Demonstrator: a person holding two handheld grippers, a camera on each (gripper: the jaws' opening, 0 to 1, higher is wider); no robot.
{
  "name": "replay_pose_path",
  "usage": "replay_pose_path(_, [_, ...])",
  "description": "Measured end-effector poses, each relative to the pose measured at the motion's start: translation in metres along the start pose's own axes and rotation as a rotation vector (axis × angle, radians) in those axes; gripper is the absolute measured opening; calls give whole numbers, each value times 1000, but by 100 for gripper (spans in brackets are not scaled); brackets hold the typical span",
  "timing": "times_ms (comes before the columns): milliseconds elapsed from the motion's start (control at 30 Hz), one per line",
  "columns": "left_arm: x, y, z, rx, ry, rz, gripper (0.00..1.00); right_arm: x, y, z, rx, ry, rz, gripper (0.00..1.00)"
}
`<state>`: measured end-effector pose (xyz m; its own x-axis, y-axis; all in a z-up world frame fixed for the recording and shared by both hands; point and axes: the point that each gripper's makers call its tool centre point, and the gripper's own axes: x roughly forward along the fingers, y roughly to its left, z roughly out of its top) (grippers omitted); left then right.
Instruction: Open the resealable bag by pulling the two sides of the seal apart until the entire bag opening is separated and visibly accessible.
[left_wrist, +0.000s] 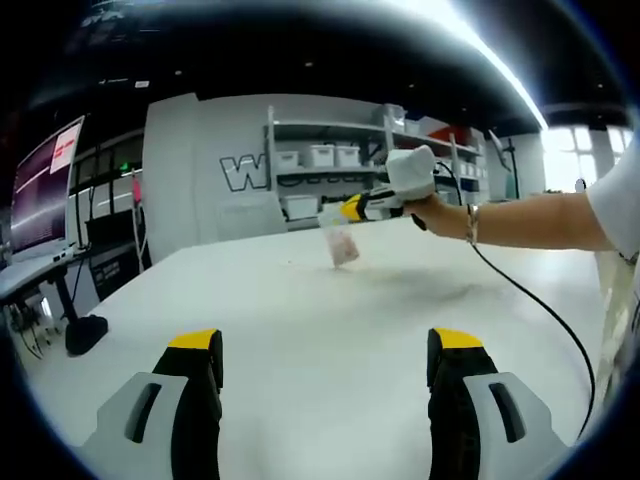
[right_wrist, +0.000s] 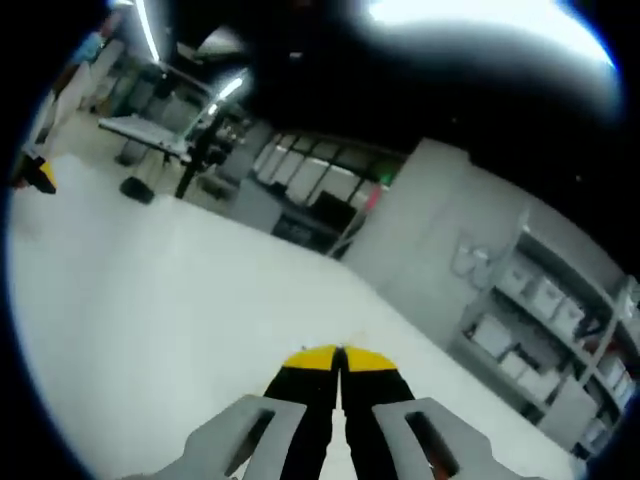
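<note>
Smooth matt white table (left_wrist: 330, 330); thin clear plastic bag (left_wrist: 341, 243).

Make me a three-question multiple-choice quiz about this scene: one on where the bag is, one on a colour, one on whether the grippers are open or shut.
1. Where is the bag?
A. Flat on the table
B. Hanging from the right gripper above the table
C. On a shelf

2. What colour are the gripper tips?
A. Yellow
B. Red
C. Blue

3. How do the left gripper's jaws stand?
A. Shut on the bag
B. Shut on nothing
C. Wide apart, holding nothing

Answers:
1. B: in the left gripper view, the right gripper, held in a hand, has the bag dangling from it over the white table.
2. A: yellow caps sit on both grippers' jaws.
3. C: the left gripper shows bare table between its jaws.
</note>
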<state>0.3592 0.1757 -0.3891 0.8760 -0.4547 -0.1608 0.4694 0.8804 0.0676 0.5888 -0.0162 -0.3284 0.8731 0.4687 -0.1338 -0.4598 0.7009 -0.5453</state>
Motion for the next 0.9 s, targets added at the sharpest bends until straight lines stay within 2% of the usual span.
replay_pose_path(433, [-1,-3,2,4,1,-2,83,-17,5,4,5,-6,-12,0])
replay_pose_path(500, [-1,-3,2,6,1,-1,83,-13,0,3,8,-6,-12,0])
replay_pose_path(900, [-1,-8,4,12,-1,-7,83,-21,1,4,8,-14,-11,0])
